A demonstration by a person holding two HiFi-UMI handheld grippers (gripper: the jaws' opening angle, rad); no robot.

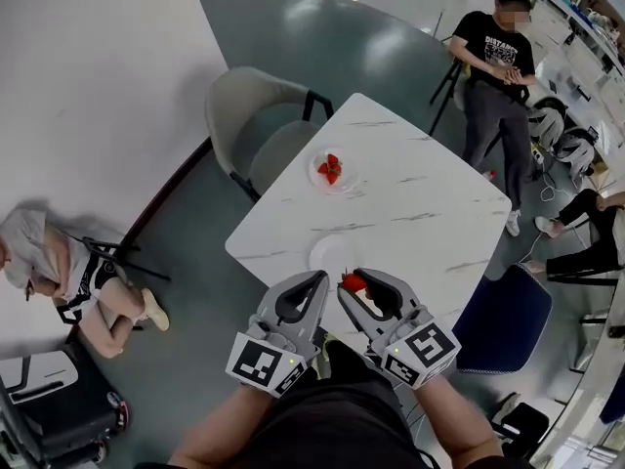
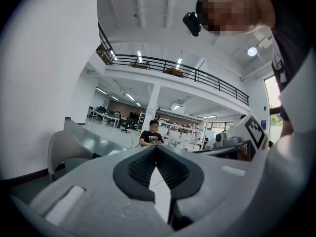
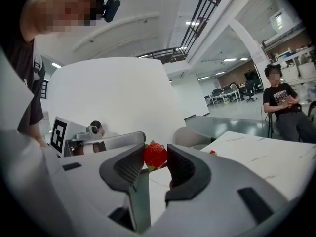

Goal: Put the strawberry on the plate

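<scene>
A red strawberry [image 3: 155,155] sits pinched between the tips of my right gripper [image 3: 155,158]; in the head view that strawberry [image 1: 354,282] hangs at the near edge of the white marble table [image 1: 420,203], just right of an empty white plate [image 1: 333,254]. My right gripper [image 1: 354,286] is shut on it. My left gripper [image 1: 323,278] hovers beside it with its tips touching and nothing between them; the left gripper view shows the closed left gripper [image 2: 156,152]. Farther off, a clear bowl [image 1: 331,170] holds more strawberries [image 1: 330,168].
A grey chair [image 1: 250,123] stands at the table's far left corner and a blue chair [image 1: 506,320] at its right. A person in black [image 1: 499,76] sits beyond the table, and another person [image 1: 59,270] sits on the floor at the left.
</scene>
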